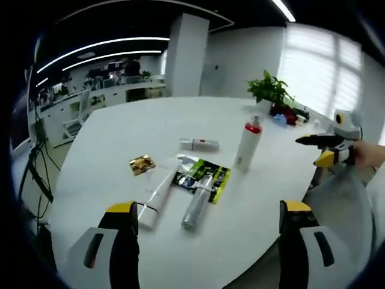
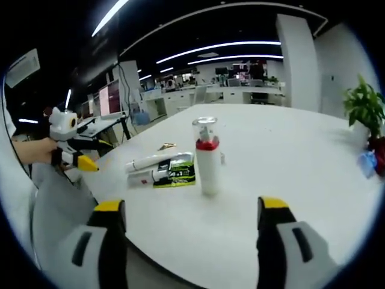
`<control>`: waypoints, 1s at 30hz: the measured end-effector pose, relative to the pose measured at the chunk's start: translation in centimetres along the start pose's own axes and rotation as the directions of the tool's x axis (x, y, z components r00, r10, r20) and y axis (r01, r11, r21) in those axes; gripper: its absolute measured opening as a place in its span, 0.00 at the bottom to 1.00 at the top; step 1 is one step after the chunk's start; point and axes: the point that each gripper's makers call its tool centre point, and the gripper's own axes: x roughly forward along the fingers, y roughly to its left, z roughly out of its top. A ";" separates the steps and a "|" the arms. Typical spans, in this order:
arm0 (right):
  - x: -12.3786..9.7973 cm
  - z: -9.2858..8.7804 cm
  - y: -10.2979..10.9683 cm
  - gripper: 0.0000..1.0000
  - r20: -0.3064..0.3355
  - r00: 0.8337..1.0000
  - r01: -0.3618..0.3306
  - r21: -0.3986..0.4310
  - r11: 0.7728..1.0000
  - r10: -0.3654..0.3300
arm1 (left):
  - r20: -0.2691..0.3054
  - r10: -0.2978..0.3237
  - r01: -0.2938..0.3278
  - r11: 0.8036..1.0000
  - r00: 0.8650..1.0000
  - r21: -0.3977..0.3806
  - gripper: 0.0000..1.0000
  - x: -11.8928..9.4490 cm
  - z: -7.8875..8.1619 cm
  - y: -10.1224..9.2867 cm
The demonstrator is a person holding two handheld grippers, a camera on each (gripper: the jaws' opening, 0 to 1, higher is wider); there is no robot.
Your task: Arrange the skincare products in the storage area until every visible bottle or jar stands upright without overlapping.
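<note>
On the white tabletop [image 1: 120, 132] a white spray bottle with a red collar [image 1: 248, 144] is seen standing upright, while a silver bottle [image 1: 197, 201] is laid across a green-and-black sachet [image 1: 207, 171], a white tube [image 1: 157, 192] lies just beside it, and a small bottle [image 1: 199, 144] lies flat farther back near a gold packet [image 1: 142, 164]. The left claw [image 1: 207, 241] and the right claw [image 2: 189, 238] are both held released and empty, short of the products. A potted plant [image 1: 269, 91] stands at the far edge.
</note>
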 end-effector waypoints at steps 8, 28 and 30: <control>0.0 -0.1 0.0 0.90 -0.005 1.000 0.002 0.005 1.000 -0.002 | -0.034 -0.026 0.030 0.992 0.999 0.124 0.85 3.1 0.6 -0.2; -0.1 -0.3 -0.8 0.89 -0.009 0.999 0.032 0.035 0.999 -0.032 | -0.306 -0.074 0.164 0.946 0.949 0.280 0.49 13.7 -1.8 0.2; -0.1 -0.3 -0.9 0.89 -0.008 0.999 0.037 0.037 0.999 -0.037 | -0.317 -0.073 0.164 0.949 0.946 0.269 0.47 14.3 -2.0 0.4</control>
